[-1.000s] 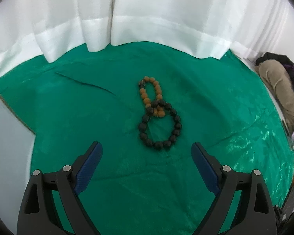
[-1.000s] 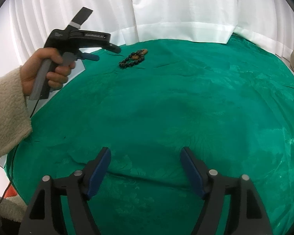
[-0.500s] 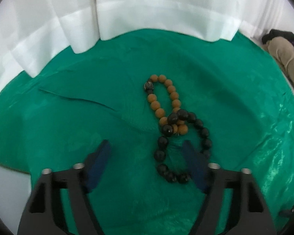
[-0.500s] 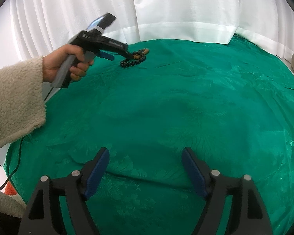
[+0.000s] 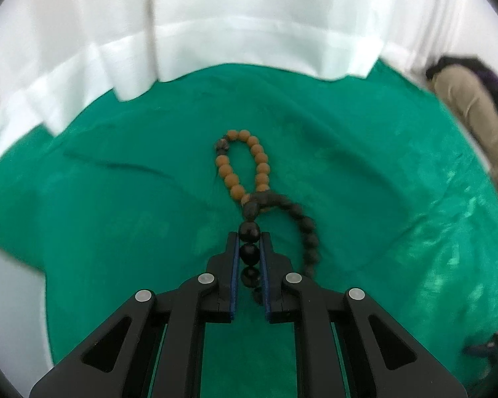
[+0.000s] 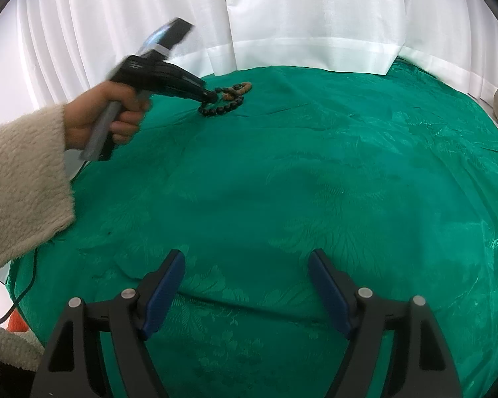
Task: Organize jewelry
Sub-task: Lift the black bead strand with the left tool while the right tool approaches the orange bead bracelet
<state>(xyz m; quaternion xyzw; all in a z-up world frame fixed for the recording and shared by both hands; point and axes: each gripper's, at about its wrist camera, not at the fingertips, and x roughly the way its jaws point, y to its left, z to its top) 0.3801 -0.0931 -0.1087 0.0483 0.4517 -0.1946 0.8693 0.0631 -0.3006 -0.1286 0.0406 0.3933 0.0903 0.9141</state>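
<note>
My left gripper (image 5: 249, 242) has its 2 pads pinched on the near run of the black bracelet (image 5: 303, 229), with 3 beads lined up between them and a 4th just past the tips. My right gripper (image 6: 247, 293) hangs spread wide over bare green cloth (image 6: 315, 182), holding nothing, well apart from the jewelry.

From the right view, the left hand (image 6: 99, 119) tilts the tool down so its nose meets the beads near the far edge of the table.

Beyond the pinch, the black loop curves off to the right and then back toward the middle, where it crosses the near end of the orange bracelet (image 5: 245, 165). I cannot tell whether the 2 loops are linked or only overlapped; the crossing is blurred. The orange loop lies flat on the cloth, stretching away toward the white curtain (image 5: 249, 33).

To do this well, I judge that the lift should be slow and slightly back toward me, so the black strand slides off the orange one and does not drag it. Round beads can roll out of flat pads, so I would keep the squeeze firm. If the orange loop starts to follow, the free right gripper could pin its far end.
</note>
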